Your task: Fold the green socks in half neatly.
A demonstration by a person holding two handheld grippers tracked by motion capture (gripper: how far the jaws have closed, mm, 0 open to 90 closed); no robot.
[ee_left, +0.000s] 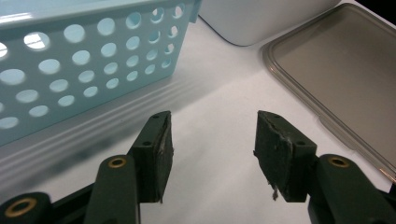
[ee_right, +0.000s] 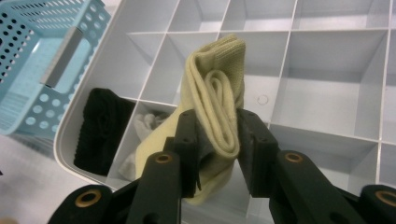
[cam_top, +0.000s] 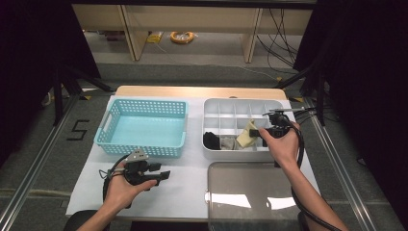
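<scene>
One yellow sock point(ee_right: 215, 100) clamped in right gripper point(ee_right: 218, 140), black sock point(ee_right: 100, 130) and grey sock point(ee_right: 142, 126) at nine o'clock in divided box point(cam_top: 211, 152), left gripper point(ee_left: 212, 144) wide open, empty, one blue basket point(cam_top: 144, 126), one lid point(cam_top: 250, 197).

Open paper point(cam_top: 187, 178) between basket point(cam_top: 144, 126) and lid point(cam_top: 250, 192); organizer dividers point(ee_right: 280, 84) hem compartments.

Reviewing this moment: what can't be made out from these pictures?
- Lower end of the yellow sock: right gripper view, hidden behind the right tongs.
- Grey cloth in its compartment: mostly covered by the sock; kind unclear.
- Clear lid: high view, near edge cut off by the frame.
- Black item: high view, too small to identify.
</scene>
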